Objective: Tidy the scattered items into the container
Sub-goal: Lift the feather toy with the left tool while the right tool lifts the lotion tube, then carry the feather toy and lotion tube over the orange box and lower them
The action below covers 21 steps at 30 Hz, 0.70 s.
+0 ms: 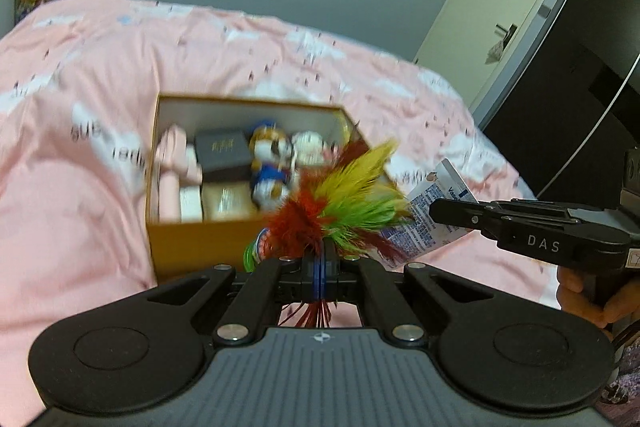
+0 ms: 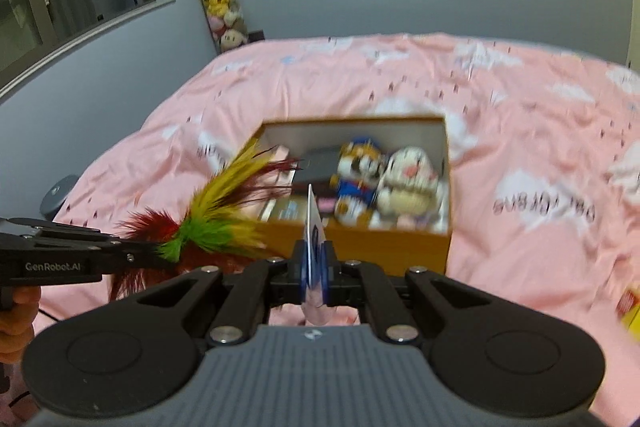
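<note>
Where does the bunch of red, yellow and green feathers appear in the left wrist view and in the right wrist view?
Left wrist view: the bunch of red, yellow and green feathers is at lower centre, clamped in the left gripper.
Right wrist view: the same bunch is at lower left, at the tip of the gripper entering from the left edge.
Shared landmark: the open orange cardboard box on the pink bedspread behind it.

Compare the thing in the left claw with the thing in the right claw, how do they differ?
The feather toy in the left claw is fluffy and red, yellow and green; the packet in the right claw is flat, white with blue print. The feathers fan out; the packet stands edge-on. Both are clamped and held in front of the open box.
</note>
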Available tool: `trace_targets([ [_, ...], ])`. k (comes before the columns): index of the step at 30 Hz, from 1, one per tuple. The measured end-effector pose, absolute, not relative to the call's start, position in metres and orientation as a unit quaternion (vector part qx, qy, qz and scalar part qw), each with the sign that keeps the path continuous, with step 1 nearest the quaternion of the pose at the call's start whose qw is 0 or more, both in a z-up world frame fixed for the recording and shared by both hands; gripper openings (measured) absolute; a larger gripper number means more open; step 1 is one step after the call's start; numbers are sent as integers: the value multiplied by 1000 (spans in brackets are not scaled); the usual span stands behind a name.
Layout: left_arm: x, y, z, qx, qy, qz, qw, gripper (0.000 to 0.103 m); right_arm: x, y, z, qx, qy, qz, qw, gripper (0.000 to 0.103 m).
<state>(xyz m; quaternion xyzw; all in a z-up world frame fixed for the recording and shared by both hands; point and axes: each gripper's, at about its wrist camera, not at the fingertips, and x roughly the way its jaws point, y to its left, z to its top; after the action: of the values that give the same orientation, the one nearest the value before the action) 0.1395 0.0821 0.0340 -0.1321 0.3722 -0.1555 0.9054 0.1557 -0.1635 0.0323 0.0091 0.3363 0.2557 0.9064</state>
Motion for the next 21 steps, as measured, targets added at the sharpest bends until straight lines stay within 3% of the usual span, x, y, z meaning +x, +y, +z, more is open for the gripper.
trace_targets([
  [10,200,77,53,-138,339,-171,915,1,208,-158,61,12,297,244,923,7],
  [21,267,66,-9,-190,399,-188,877,1,264,-153,29,10,338,220,915,7],
])
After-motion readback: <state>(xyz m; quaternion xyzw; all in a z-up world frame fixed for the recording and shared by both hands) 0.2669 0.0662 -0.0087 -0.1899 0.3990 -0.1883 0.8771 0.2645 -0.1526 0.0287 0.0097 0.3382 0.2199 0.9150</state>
